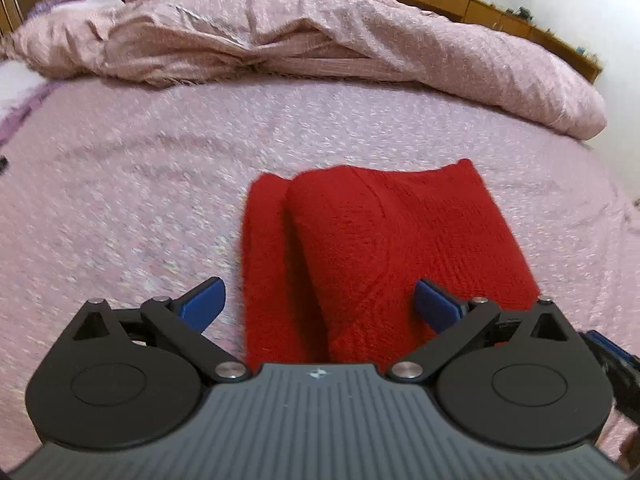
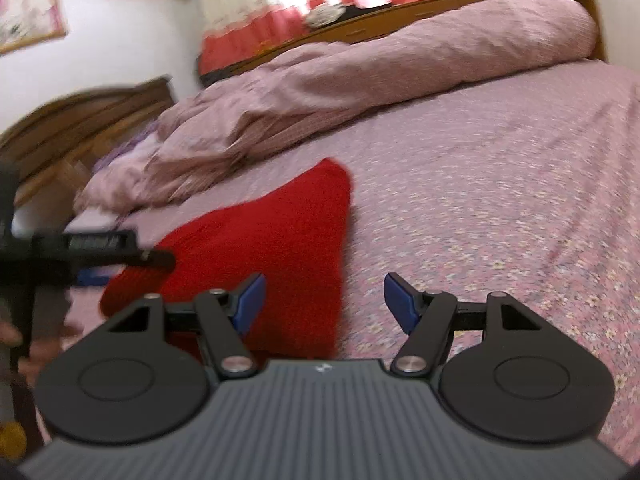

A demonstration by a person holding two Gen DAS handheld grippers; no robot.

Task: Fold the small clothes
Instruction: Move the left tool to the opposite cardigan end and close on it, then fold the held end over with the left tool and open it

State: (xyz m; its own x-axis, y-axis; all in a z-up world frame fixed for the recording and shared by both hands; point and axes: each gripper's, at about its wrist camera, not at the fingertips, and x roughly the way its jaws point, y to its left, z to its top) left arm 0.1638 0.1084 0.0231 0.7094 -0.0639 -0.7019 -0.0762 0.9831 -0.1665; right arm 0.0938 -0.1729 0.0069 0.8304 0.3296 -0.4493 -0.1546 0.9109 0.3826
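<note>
My left claw [image 1: 320, 304] hangs with its blue pads spread apart and nothing between them pressed; the near end of the red knitted garment [image 1: 384, 248] lies under and just ahead of that gap. My right claw [image 2: 324, 304] is also apart and holds nothing, its left pad over the garment's near right corner and its right pad over bare bedspread.

The garment itself lies flat on the pink flowered bedspread [image 1: 120, 184], on the near side of the rumpled pink quilt [image 1: 280, 32] and well apart from it. It already looks like a compact block: one thick slab of knit lies over a narrower strip that shows along its left edge, so I judge at least one fold is made. The left edges do not line up, and the far corner rises a little.

What remains, I think, is one more fold to halve the block, or a tidy of that loose left strip. No other small clothes show on the bed near the garment.
</note>
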